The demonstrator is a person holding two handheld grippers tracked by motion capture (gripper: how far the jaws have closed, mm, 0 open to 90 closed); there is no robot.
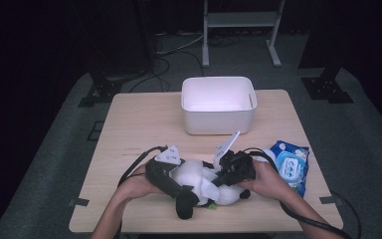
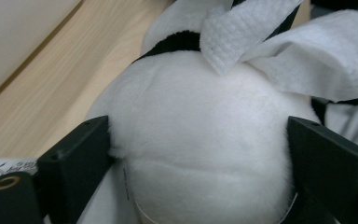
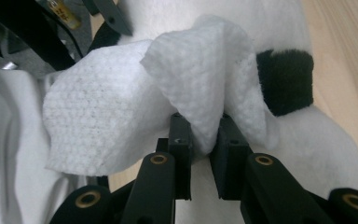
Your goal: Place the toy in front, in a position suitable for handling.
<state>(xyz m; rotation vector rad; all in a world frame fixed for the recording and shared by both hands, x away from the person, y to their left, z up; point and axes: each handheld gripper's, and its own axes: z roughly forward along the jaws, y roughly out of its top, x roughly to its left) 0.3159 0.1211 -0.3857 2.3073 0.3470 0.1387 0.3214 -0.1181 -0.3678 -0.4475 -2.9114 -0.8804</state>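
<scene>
On the pale wooden worktop (image 1: 129, 124) we see bare room along the left edge. Our left claw (image 2: 198, 154) stands wide around the white-and-black plush toy's (image 1: 204, 185) rounded body, near the front edge. Our right claw (image 3: 204, 154) pinches a white textured wipe (image 3: 121, 116) against the fluffy toy. The white plastic bin (image 1: 219, 105) sits behind, and the blue wipes packet (image 1: 291, 165) lies near the right edge.

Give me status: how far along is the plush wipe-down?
Done: a wet wipe is out and pinched in the right gripper, lying against the plush toy. In hand: the left gripper brackets the toy's white body, jaws wide, steadying it. Left, probably: more wiping, then maybe the white bin, which looks empty. The wipes pack lies alongside.
</scene>
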